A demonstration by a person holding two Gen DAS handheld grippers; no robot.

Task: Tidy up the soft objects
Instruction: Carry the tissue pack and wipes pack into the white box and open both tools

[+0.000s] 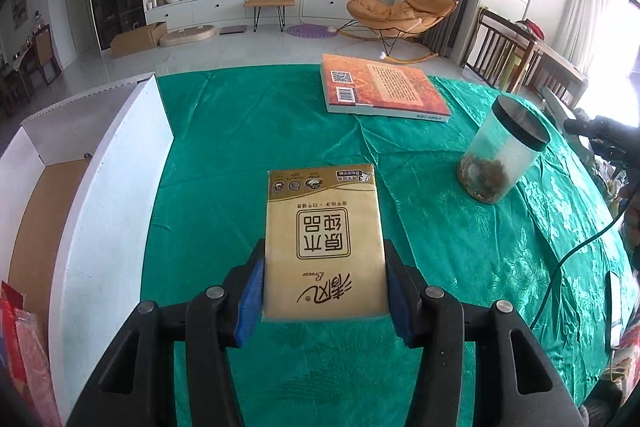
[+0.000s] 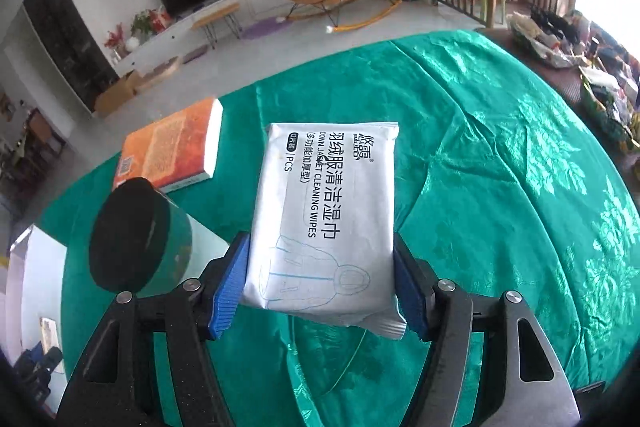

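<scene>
My left gripper [image 1: 325,287] is shut on a tan tissue pack [image 1: 323,239] with brown Chinese print, held above the green tablecloth [image 1: 224,155]. My right gripper [image 2: 322,283] is shut on a white pack of down jacket cleaning wipes [image 2: 324,219], held above the same cloth [image 2: 500,163]. Blue pads [image 1: 251,301] [image 2: 230,287] press the sides of each pack.
A white cardboard box [image 1: 108,195] stands open at the left, with red packets [image 1: 16,339] near its front. An orange book [image 1: 380,87] [image 2: 168,147] lies at the back. A clear jar with a black lid [image 1: 504,151] [image 2: 136,235] stands nearby. A black cable [image 1: 580,247] runs at right.
</scene>
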